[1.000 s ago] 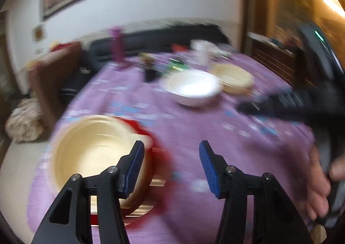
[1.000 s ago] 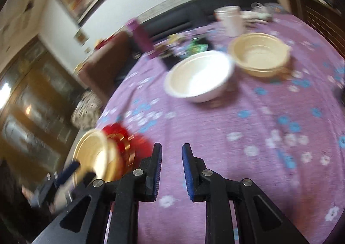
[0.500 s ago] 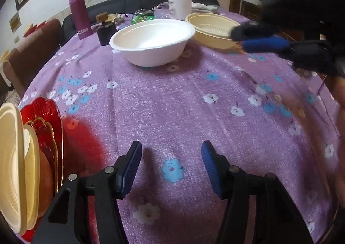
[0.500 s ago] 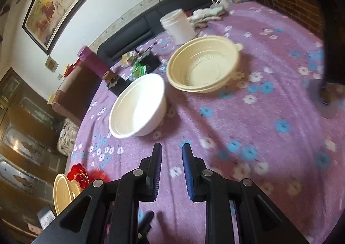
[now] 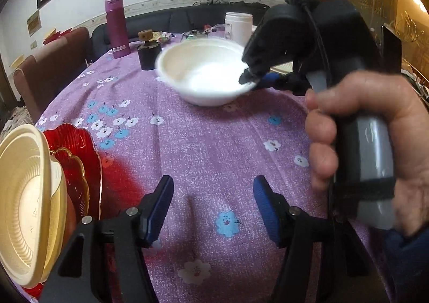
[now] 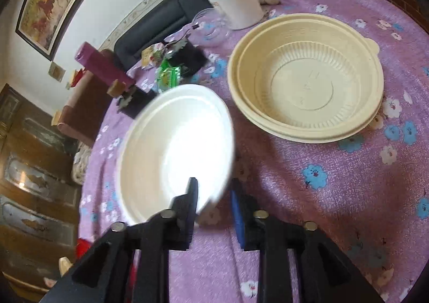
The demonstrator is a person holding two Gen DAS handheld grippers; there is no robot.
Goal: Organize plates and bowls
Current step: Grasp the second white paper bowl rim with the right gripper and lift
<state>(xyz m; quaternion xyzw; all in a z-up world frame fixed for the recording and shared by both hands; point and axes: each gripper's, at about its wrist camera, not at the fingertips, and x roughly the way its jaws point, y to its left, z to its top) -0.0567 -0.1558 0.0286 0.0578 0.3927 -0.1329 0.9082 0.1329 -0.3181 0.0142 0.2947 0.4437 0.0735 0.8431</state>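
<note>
White and smooth, the bowl (image 6: 174,152) is the landmark here; it sits on the purple flowered tabletop (image 6: 308,195), and everything else is placed from it. The right claw (image 6: 214,195) straddles the bowl's near rim, one finger inside the bowl and the blue-padded finger outside its wall; its jaws have just been closing with that rim between them, though a narrow gap shows beside the rim, so whether the pads already press on it I cannot tell. In the left wrist view the same claw (image 5: 257,79) meets the bowl (image 5: 203,75) at its right edge, and a hand (image 5: 375,142) is wrapped around the grey handle behind it. The left claw (image 5: 213,202) hangs over bare cloth well in front of the bowl; it is released, its jaws have just been opening, about half spread, with nothing between them and nothing touched. Left of the bowl and nearer the camera, a cream plate (image 5: 24,206) stands on edge against red scalloped plates (image 5: 77,158). Right of the bowl, close by without touching, lie stacked cream bowls (image 6: 308,80); beyond them stands a white jar (image 6: 236,2); behind the bowl are a magenta flask (image 5: 116,26) and a small black pot (image 5: 148,53).
</note>
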